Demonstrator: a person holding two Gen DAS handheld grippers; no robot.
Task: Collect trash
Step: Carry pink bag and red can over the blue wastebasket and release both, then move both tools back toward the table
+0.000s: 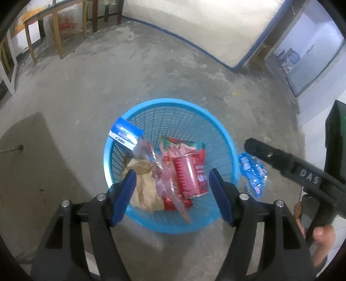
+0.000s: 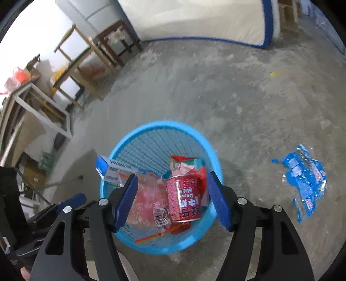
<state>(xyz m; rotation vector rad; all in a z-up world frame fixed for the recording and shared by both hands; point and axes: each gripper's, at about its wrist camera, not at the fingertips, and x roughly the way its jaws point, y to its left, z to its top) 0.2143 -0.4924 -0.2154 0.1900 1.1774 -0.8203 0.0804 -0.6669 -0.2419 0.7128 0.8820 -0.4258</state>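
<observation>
A blue mesh basket (image 1: 173, 104) (image 2: 164, 126) stands on the concrete floor. It holds a red drink can (image 1: 190, 175) (image 2: 183, 198), a blue-and-white box (image 1: 125, 134) (image 2: 110, 169) leaning on its left rim, a brown paper bag (image 1: 144, 188), clear plastic and red wrappers. A crumpled blue wrapper (image 1: 255, 175) (image 2: 307, 181) lies on the floor right of the basket. My left gripper (image 1: 173, 183) is open and empty above the basket. My right gripper (image 2: 173, 190) is open and empty above it too; its body shows in the left wrist view (image 1: 285, 164).
A white mattress with blue trim (image 1: 205, 28) (image 2: 194, 19) leans at the back. Wooden tables and stools (image 1: 54, 32) (image 2: 86, 54) stand at the back left. A shelf with clutter (image 2: 32, 112) is on the left. A dark slab (image 1: 28, 164) lies left of the basket.
</observation>
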